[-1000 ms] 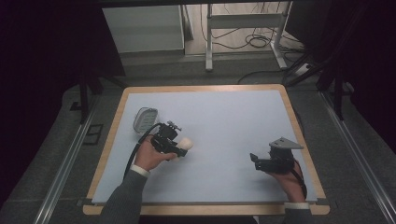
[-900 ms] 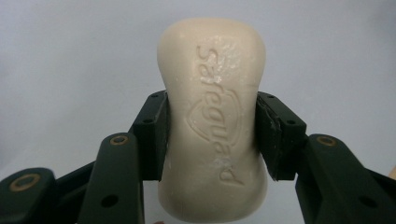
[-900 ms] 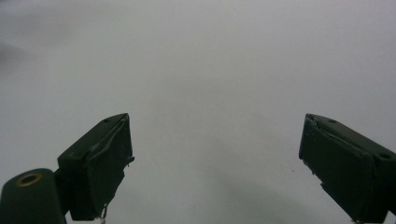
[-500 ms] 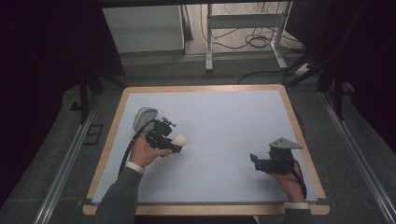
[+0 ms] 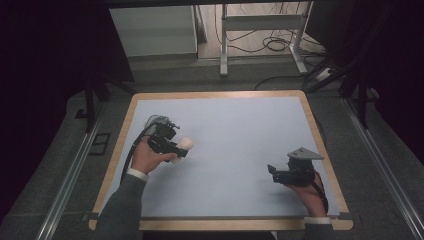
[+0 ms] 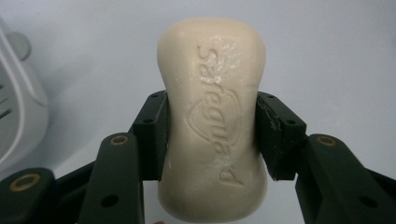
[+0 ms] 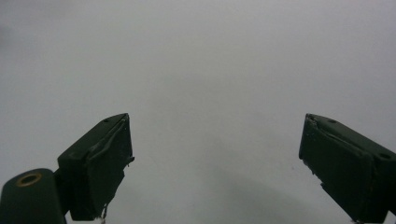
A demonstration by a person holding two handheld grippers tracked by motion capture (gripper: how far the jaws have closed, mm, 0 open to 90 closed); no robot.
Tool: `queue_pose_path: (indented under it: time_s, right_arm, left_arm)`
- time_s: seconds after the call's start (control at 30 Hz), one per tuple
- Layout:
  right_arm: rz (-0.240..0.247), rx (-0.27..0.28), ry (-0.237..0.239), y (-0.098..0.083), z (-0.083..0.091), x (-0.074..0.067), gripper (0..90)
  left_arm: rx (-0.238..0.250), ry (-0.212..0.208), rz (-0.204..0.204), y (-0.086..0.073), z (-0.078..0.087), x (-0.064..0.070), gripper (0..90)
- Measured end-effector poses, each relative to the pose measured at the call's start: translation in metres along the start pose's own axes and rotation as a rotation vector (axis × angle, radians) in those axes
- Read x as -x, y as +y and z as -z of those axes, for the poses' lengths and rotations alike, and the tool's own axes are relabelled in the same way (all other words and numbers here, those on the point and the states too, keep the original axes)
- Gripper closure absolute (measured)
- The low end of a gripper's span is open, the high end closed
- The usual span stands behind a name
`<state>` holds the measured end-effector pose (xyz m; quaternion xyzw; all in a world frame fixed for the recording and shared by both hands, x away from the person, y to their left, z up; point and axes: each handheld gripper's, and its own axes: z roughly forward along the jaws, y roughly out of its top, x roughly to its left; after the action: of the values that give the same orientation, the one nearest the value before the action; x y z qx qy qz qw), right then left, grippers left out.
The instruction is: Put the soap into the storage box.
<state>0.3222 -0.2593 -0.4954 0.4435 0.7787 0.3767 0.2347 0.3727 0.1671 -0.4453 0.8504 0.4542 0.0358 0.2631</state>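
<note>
Pale blue matte sheet covers the table [image 5: 235,130], framed by a light wooden rim; around it lie grey carpet, metal rails, a white cabinet [image 5: 152,30] and loose cables by a metal stand at the far side. In the high view the left gripper [image 5: 176,148] sits near the table's left edge, with a rounded white plastic soap dish [image 5: 154,121] just beyond it. The left gripper view adds detail: both black pads press the waist of a cream, smooth, waxy bar of soap [image 6: 212,116] with embossed lettering, held clear above the sheet, the ribbed dish at the frame's left. The right gripper [image 5: 272,171] rests near the right edge; its own view shows its scuffed black jaws spread wide over bare sheet.
</note>
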Motion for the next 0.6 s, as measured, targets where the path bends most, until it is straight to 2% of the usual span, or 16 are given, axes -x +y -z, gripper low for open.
queue_pose_path:
  time_s: [0.2, 0.33, 0.47, 0.6]
  right_arm:
    - [0.004, -0.007, -0.004, 0.0, -0.001, -0.001, 9.6]
    - [-0.005, -0.006, -0.01, 0.0, -0.001, -0.001, 9.6]
    - [0.002, -0.01, -0.009, 0.0, -0.001, -0.001, 9.6]
    - [0.004, -0.009, -0.005, 0.0, -0.001, -0.002, 9.6]
  left_arm:
    - [0.011, 0.012, 0.017, -0.001, 0.006, -0.009, 49.4]
    - [0.027, 0.02, 0.019, 0.002, 0.016, -0.013, 49.4]
    - [0.022, 0.045, 0.014, 0.006, 0.023, -0.018, 49.4]
    - [0.023, 0.045, 0.028, 0.006, 0.025, -0.024, 49.4]
